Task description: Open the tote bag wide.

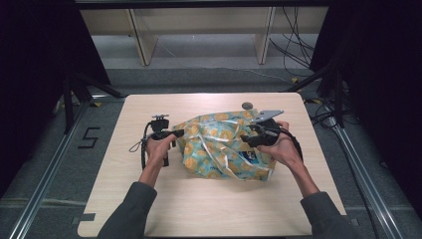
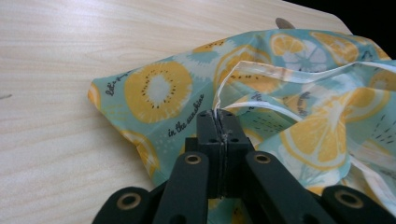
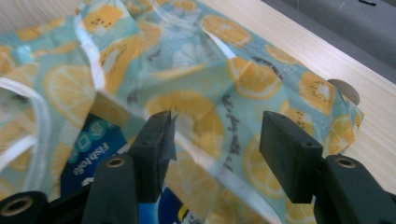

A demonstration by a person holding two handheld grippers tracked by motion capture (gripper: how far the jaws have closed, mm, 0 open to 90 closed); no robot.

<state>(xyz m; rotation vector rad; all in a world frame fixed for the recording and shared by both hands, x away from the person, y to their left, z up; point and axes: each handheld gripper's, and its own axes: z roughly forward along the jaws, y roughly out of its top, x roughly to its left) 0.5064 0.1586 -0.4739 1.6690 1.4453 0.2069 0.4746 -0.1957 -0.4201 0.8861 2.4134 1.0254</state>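
A teal cloth bag printed with orange and lemon slices lies crumpled in the middle of the wooden table. My left gripper is at the bag's left edge. In the left gripper view its jaws are shut on a thin white strap of the bag. My right gripper rests over the bag's right side. In the right gripper view it stands open just above the fabric, and the pads press on nothing. A blue package peeks out of the bag.
A small grey round disc lies on the table just behind the bag, seen also in the right gripper view. Bare wood surrounds the bag on all sides. Beyond the table's far edge are floor cables and wooden furniture legs.
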